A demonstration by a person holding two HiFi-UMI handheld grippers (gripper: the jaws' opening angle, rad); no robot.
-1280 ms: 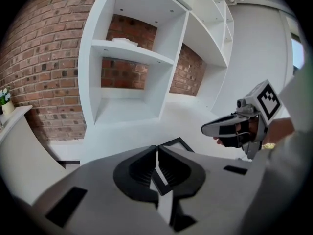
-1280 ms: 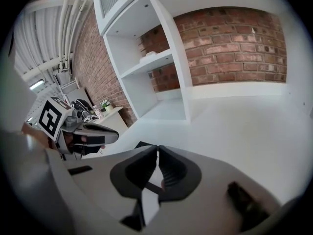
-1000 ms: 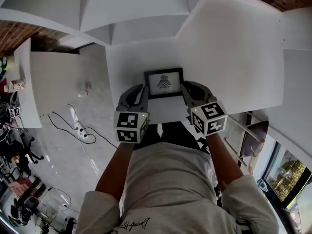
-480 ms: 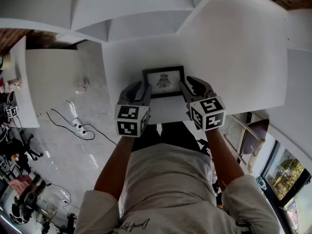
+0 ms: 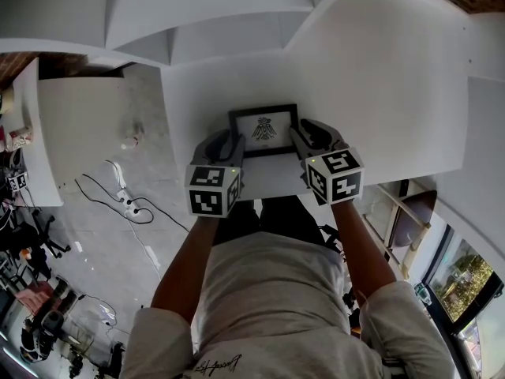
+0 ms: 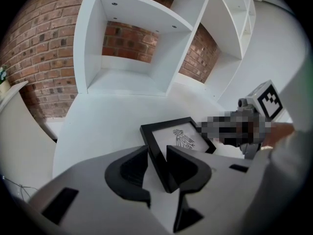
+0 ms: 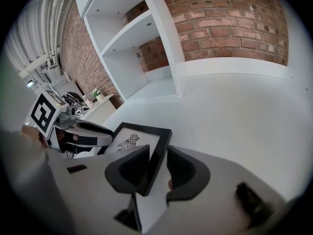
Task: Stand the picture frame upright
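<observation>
**Frame edges between spread fingers on the desk**

The frame (image 5: 264, 130), black-rimmed with a small dark drawing on white, is seen at the centre of the head view. It is on the white desk (image 5: 379, 93), with a gripper at each of its sides. Its face is turned upward. Whether it lies flat or leans on a stand cannot be told.

The left gripper (image 6: 156, 152) is seen at the lower centre of its own view, and the frame's left rim passes between its fingers (image 6: 128, 173). These fingers have just been opening and are spread. A strip of white shows between the picture-left finger and the rim, while the other finger lies close beside the rim's inner side, so nothing is pinched.

The right gripper (image 7: 157, 151) is placed likewise at the frame's right rim. Its fingers (image 7: 188, 173) are also spread, with a white gap between the rim and the picture-right finger.

In the head view both grippers are held by bare forearms at mid-picture, their marker cubes (image 5: 211, 192) below the frame. A white shelf (image 6: 132, 48) against a brick wall (image 7: 230, 23) is seen beyond the desk. Cables (image 5: 126, 204) lie on the floor at the left.
</observation>
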